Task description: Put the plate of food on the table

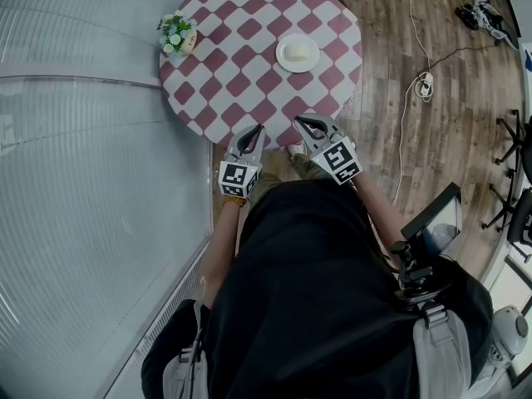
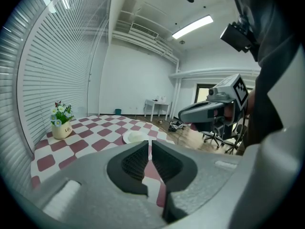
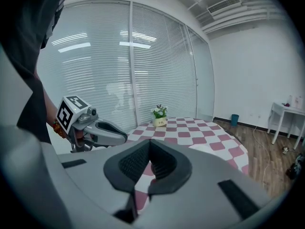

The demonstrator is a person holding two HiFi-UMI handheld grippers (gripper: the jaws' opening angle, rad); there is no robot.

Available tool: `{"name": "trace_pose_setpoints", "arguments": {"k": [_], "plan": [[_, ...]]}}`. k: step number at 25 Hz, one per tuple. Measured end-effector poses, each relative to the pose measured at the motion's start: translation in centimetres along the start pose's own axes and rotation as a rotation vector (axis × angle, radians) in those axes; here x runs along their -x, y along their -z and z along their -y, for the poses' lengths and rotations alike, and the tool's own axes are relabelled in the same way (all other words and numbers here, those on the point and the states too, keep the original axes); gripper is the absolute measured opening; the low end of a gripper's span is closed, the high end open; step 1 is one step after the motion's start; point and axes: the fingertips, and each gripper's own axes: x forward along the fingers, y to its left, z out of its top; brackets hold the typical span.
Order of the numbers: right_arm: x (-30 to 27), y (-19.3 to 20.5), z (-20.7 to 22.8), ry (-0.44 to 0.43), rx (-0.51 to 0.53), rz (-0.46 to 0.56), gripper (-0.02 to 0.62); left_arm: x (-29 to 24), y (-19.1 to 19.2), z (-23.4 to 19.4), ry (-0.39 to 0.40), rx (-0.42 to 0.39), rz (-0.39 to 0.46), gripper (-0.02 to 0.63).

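Note:
A white plate of pale food (image 1: 297, 52) rests on the round table with a red-and-white checked cloth (image 1: 241, 65), right of its middle. Both grippers hover at the table's near edge, short of the plate and holding nothing. My left gripper (image 1: 252, 134) is shut, with its jaws almost touching. The right gripper (image 1: 307, 124) is shut too. In the left gripper view the plate (image 2: 136, 137) lies just beyond the jaws and the right gripper (image 2: 202, 111) hangs to the right. In the right gripper view the plate's edge (image 3: 202, 148) peeks out right of the jaws.
A small pot of flowers (image 1: 177, 34) stands at the table's far left edge. A wall of window blinds (image 1: 75, 181) runs along the left. Cables (image 1: 420, 81) lie on the wooden floor to the right, with office chairs (image 1: 515, 173) beyond. A white side table (image 2: 157, 105) stands at the far wall.

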Motion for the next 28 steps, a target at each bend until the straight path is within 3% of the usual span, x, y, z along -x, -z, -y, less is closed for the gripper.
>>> {"name": "trace_pose_setpoints", "arguments": {"k": [28], "plan": [[-0.85, 0.37, 0.81, 0.01, 0.013, -0.021, 0.009, -0.34, -0.23, -0.66, -0.019, 0.002, 0.018, 0.026]]}}
